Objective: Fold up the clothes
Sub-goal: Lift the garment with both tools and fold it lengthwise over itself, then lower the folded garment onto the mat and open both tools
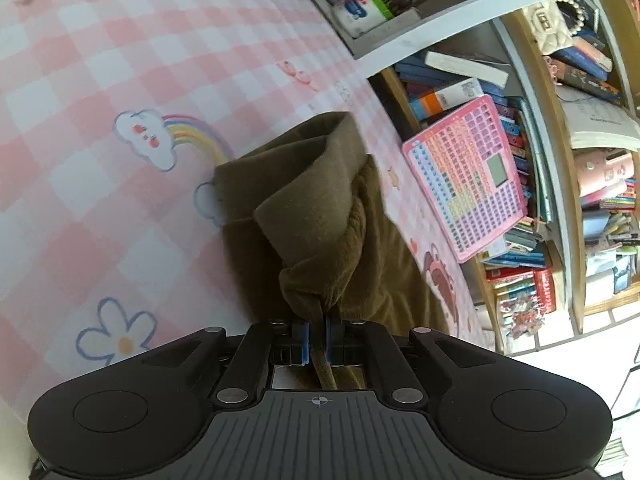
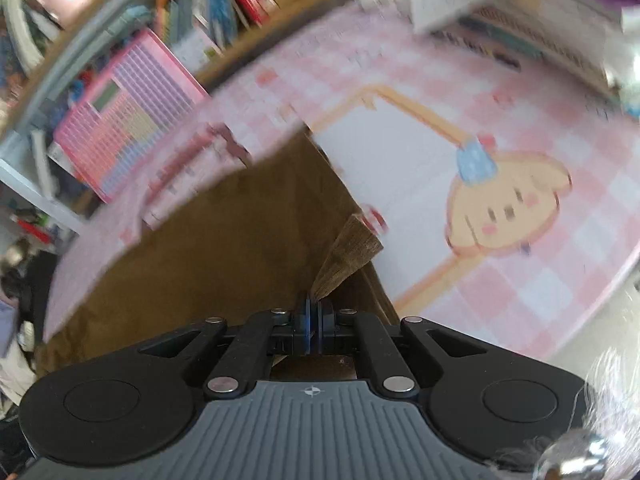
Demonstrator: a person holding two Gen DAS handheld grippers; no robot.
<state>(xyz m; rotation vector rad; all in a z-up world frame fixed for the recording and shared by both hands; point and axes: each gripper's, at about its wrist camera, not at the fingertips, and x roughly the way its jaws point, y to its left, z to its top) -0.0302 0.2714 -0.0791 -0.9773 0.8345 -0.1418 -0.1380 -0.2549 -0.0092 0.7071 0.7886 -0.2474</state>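
An olive-brown garment [image 1: 316, 204] lies on a pink checked sheet [image 1: 120, 60] with cartoon prints. My left gripper [image 1: 318, 330] is shut on a bunched fold of the garment, which rises from the pads in a crumpled lump. In the right wrist view the same garment [image 2: 224, 232] spreads flat to the left. My right gripper [image 2: 314, 320] is shut on its ribbed hem corner [image 2: 348, 252], which sticks up from the pads. The right wrist view is blurred by motion.
A bookshelf [image 1: 540, 160] packed with books stands beyond the sheet's edge. A pink toy keyboard board [image 1: 468, 176] leans against the bookshelf [image 2: 224, 8], and shows as the pink board [image 2: 124, 116] at upper left. A cartoon dog print [image 2: 508, 204] lies right of the garment.
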